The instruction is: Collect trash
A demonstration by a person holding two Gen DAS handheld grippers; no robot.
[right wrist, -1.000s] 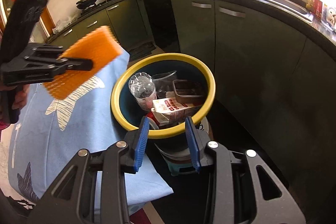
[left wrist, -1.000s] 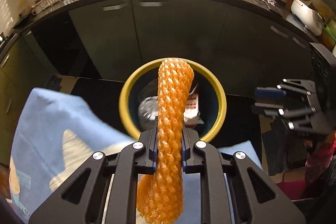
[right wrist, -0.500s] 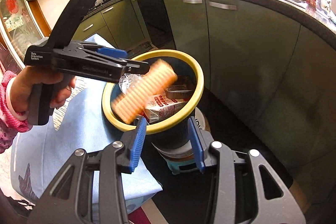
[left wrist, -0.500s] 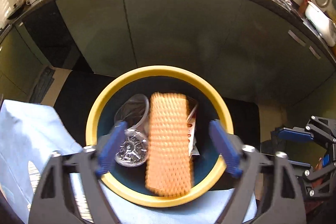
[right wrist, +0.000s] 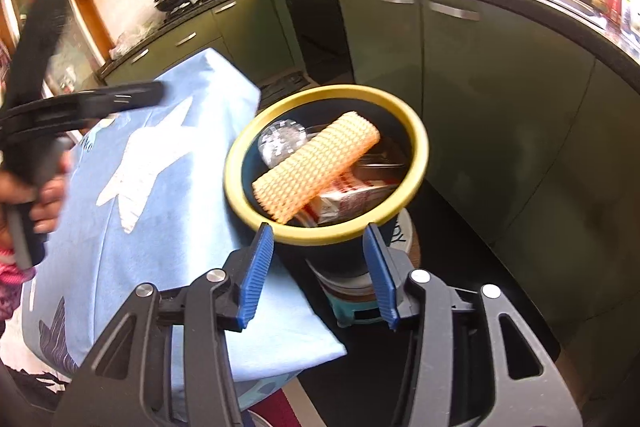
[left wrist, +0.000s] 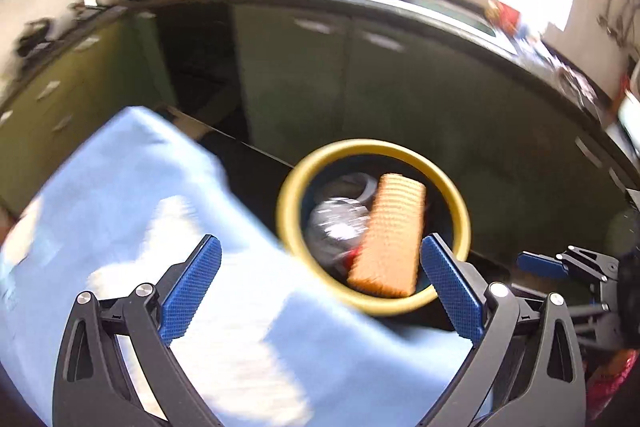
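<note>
An orange foam net sleeve [left wrist: 390, 237] lies inside the dark bin with a yellow rim [left wrist: 288, 199], on top of a crushed clear bottle [left wrist: 336, 219]. In the right wrist view the sleeve [right wrist: 316, 165] rests across a red-and-white carton [right wrist: 348, 197] and the bottle [right wrist: 280, 139] in the bin [right wrist: 416, 135]. My left gripper [left wrist: 320, 287] is wide open and empty, above the table edge, left of the bin; it also shows in the right wrist view [right wrist: 80, 105]. My right gripper [right wrist: 318, 273] is open and empty, just before the bin.
A light blue cloth with white shapes [right wrist: 160, 187] covers the table left of the bin. Green kitchen cabinets [right wrist: 460, 67] under a dark counter curve behind. The bin stands on a small stool [right wrist: 360, 291]. The right gripper shows at the right edge of the left wrist view [left wrist: 560, 263].
My left gripper opened and let go of the orange sleeve, which dropped into the bin. The left gripper then drew back left, away from the bin. The right gripper stayed near the bin.
</note>
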